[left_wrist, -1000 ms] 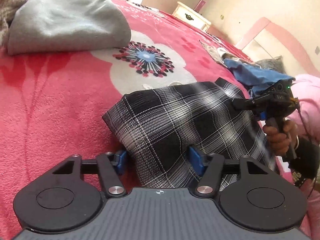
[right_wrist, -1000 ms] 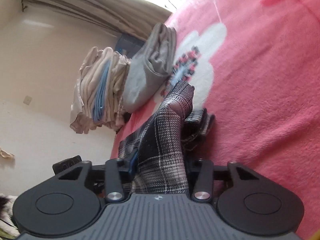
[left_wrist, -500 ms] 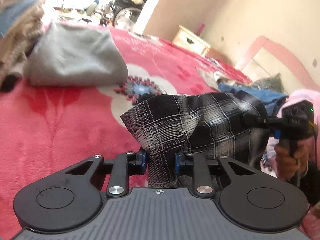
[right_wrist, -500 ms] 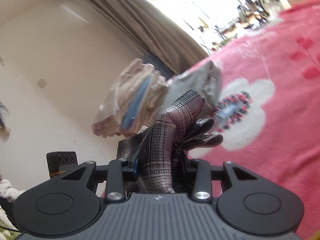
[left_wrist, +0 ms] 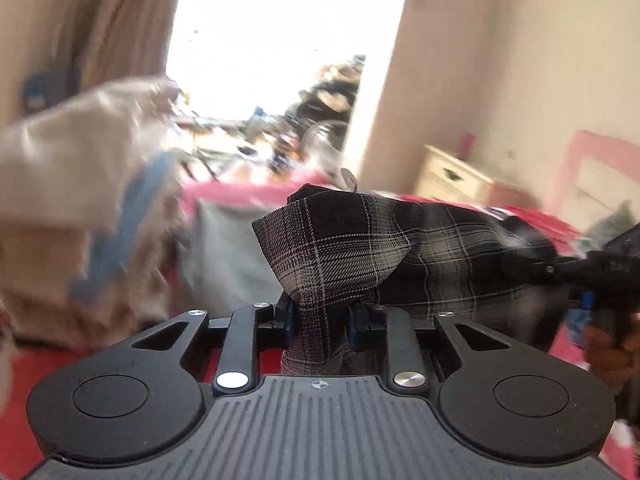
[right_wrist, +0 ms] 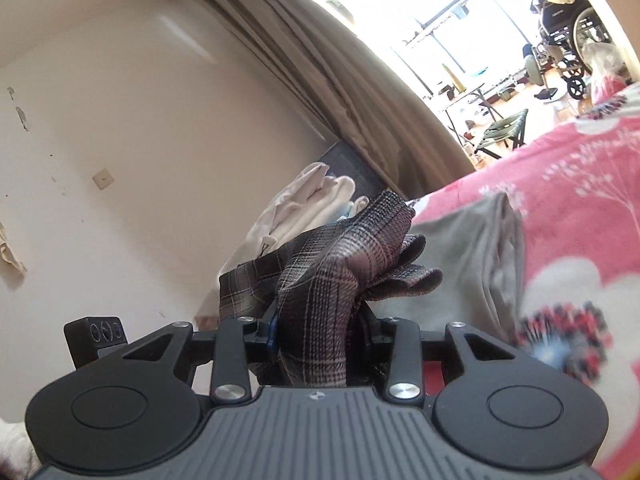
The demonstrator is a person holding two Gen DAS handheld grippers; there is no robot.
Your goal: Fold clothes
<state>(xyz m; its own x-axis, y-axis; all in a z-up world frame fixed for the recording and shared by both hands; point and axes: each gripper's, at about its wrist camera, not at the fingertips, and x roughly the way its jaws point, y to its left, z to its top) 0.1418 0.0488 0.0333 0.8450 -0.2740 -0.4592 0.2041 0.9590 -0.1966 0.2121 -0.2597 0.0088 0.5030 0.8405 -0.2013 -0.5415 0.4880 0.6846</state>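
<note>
Left wrist: both grippers' fingers [left_wrist: 286,316] pinch plaid cloth [left_wrist: 340,248] edges, raised over bed [right_wrist: 568,184].

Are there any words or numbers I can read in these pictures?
No words or numbers can be read.
A faint light marking on the right gripper, seen from the left wrist camera: too blurred to read.
The plaid garment and pink blanket carry patterns only, no text.

Black-and-white plaid garment [left_wrist: 360,248] is held aloft above the bed, bunched, one corner pinched at each end; fabric sags between.
</note>
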